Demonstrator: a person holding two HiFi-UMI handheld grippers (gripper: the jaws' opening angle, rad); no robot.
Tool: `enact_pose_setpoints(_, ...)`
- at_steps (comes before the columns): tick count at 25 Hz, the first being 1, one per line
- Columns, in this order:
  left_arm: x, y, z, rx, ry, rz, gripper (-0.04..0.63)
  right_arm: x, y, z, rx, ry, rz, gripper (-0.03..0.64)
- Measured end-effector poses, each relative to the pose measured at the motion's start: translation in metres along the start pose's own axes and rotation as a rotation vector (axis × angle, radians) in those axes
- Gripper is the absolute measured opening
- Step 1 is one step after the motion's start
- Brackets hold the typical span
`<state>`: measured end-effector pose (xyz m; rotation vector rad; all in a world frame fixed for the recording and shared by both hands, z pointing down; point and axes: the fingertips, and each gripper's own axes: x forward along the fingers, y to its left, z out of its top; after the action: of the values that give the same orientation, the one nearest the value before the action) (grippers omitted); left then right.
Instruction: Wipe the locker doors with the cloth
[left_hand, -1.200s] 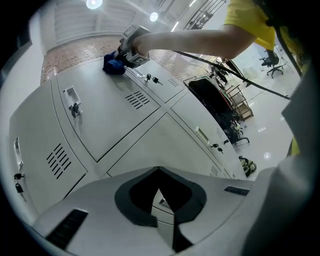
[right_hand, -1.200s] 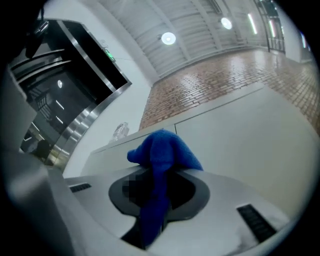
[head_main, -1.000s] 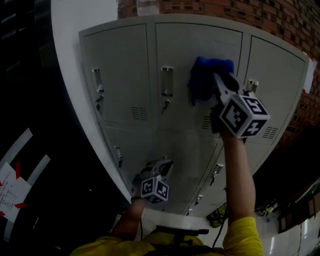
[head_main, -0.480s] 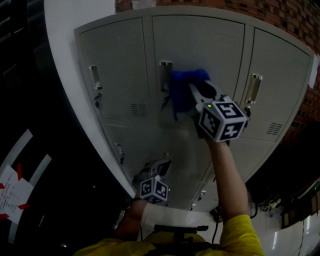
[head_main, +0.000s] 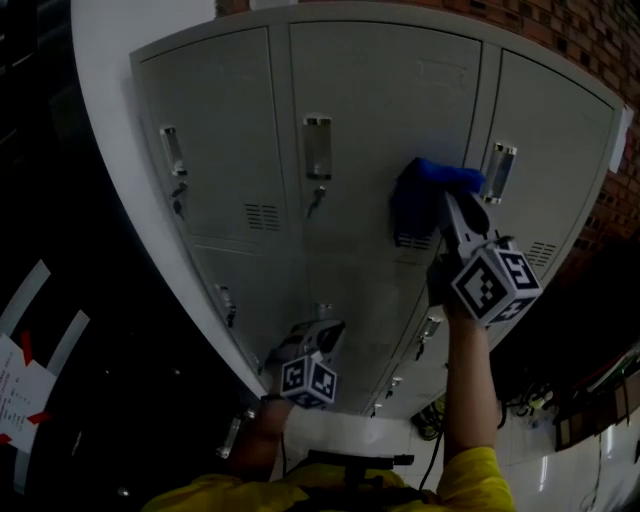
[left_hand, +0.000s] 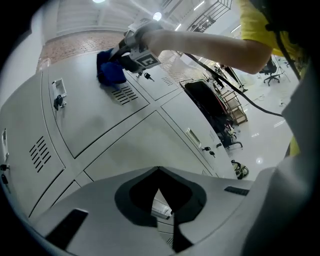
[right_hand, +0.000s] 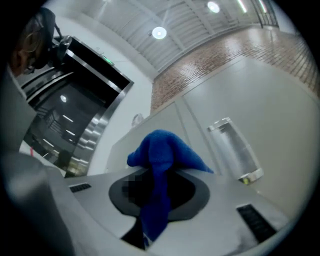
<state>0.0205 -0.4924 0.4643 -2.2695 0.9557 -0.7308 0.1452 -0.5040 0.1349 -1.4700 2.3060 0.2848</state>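
The right gripper (head_main: 443, 205) pinches the blue cloth (head_main: 420, 190) against the upper middle locker door (head_main: 380, 100) at 2 o'clock, seemingly over its vent. At 6 o'clock the left gripper (head_main: 322, 332) hangs with jaws pressed together, empty.

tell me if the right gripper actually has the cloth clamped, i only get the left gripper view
Observer: Yes, the right gripper view shows the blue cloth pinched between the jaws of the right gripper, bunched up beyond them.
Operator: which door is it on
Observer: In the head view it lies against the upper middle door, at its right edge, beside the next door's handle.
Operator: and my left gripper
Observer: The head view shows the left gripper low, in front of the lower doors, apart from the cloth.
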Motion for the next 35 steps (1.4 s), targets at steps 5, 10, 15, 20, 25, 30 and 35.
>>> enact_pose_setpoints(5, -0.006, 0.006, -0.014, 0.002, 0.027, 0.029, -0.006, 0.040, 0.093, -0.103, -0.002, 0.185, 0.162, 0.072)
enact_pose_setpoints(10, -0.019, 0.005, -0.019, 0.001, 0.044, 0.041, -0.006, 0.073, 0.120, -0.164, 0.079, 0.220, 0.188, 0.072)
enact_pose_setpoints(15, -0.016, 0.005, -0.023, -0.010, 0.052, 0.035, -0.006, 0.062, 0.107, -0.158, 0.043, 0.237, 0.211, 0.071)
enact_pose_setpoints(20, -0.013, 0.004, -0.015, -0.036, 0.019, 0.023, -0.006, -0.026, -0.012, -0.131, 0.034, 0.174, -0.074, 0.069)
enact_pose_setpoints(25, -0.007, -0.004, -0.016, -0.028, 0.018, -0.010, -0.006, -0.058, -0.058, -0.127, 0.013, 0.168, -0.206, 0.071)
enact_pose_setpoints(30, -0.021, 0.003, -0.011, -0.039, 0.004, 0.009, -0.006, -0.070, -0.018, -0.136, 0.081, 0.133, -0.082, 0.071)
enact_pose_setpoints(35, -0.033, 0.005, -0.034, -0.048, 0.007, 0.000, -0.006, -0.150, 0.015, -0.203, 0.102, 0.218, -0.039, 0.072)
